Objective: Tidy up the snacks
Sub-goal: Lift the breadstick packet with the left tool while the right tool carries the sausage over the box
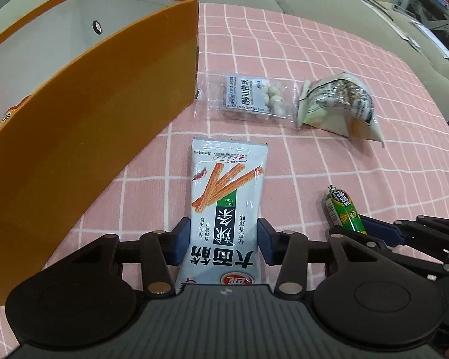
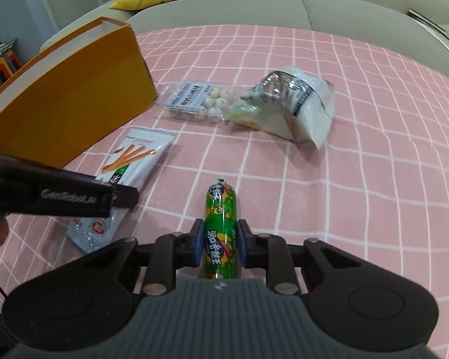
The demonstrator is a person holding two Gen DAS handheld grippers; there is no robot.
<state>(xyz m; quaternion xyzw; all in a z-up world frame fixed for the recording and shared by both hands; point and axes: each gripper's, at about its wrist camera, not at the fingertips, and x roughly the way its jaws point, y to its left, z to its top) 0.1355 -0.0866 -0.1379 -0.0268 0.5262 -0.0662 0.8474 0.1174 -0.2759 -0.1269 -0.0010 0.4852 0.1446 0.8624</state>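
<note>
The white snack packet printed with orange sticks and black characters lies flat on the pink checked cloth, just beside the long wall of the orange box. The left gripper is low over it, its blue pads pressed against both long edges near the packet's lower end, clenched on it. To the right, the green sausage in glossy printed wrap lies lengthwise on the cloth, and the right gripper has its pads touching either side of it, grasping the middle. Both tools point forward toward the sofa, side by side and near each other. Farther out, a clear pack of pale balls sits near the box's corner, touching a crumpled white bag. An orange wrapper shows inside the box.
</note>
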